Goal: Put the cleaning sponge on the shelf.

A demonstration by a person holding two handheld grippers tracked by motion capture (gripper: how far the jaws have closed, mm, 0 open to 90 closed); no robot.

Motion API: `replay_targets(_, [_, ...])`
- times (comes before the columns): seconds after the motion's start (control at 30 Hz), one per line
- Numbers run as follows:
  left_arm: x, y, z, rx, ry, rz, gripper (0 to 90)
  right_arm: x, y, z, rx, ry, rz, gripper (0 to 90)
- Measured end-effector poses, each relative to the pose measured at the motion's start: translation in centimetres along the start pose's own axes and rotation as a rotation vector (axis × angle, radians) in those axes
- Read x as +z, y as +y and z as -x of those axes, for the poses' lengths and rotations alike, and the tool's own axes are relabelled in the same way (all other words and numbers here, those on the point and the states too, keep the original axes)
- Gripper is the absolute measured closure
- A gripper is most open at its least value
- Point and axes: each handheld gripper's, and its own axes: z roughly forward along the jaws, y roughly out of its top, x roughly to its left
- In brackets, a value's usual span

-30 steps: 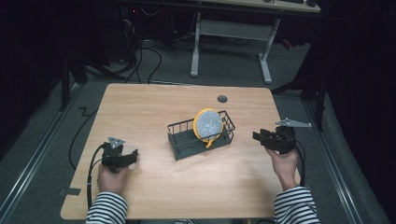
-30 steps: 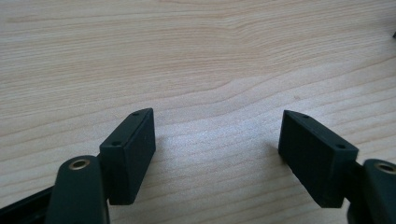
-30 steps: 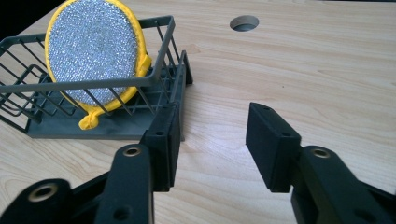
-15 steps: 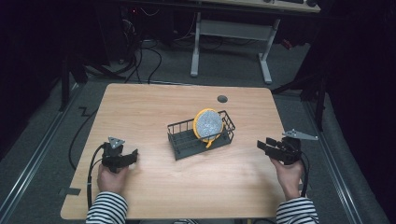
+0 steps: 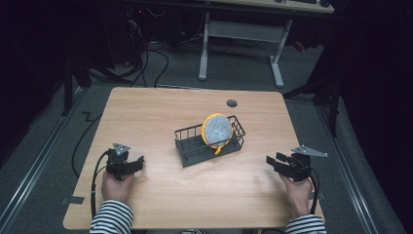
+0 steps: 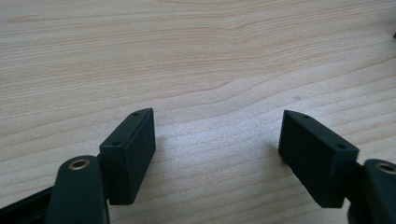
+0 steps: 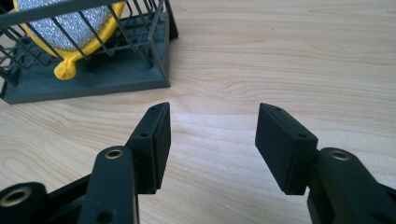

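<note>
Nearby, the right gripper (image 5: 275, 161), fingers just spreading with nothing between, faces the wire basket (image 5: 187, 153).

In the right gripper view, the dark wire rack (image 7: 93, 70) at eleven o'clock runs off the top and left edges, and the yellow-rimmed silver disc (image 7: 70, 21) inside it is cut at the top, partly masked by the rack's bars. From the high view, the disc (image 5: 217, 130) is too small for its surface to be made out, and both striped sleeves (image 5: 111, 218) at six o'clock are cropped by the bottom edge.
</note>
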Motion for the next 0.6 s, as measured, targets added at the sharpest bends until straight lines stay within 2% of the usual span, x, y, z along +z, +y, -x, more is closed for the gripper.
replay_targets(0.33, [0.0,0.0,0.0,0.000,0.000,0.000,27.7,0.7,-1.4,-0.3,-0.018,0.010,0.000,42.4])
replay_targets(0.37, [0.0,0.0,0.0,0.000,0.000,0.000,27.7,0.9,-1.7,-0.4,-0.032,0.005,-0.007,42.3])
replay_targets(0.6, [0.0,0.0,0.0,0.000,0.000,0.000,27.6,1.5,-2.5,-0.7,-0.040,-0.011,-0.021,42.1])
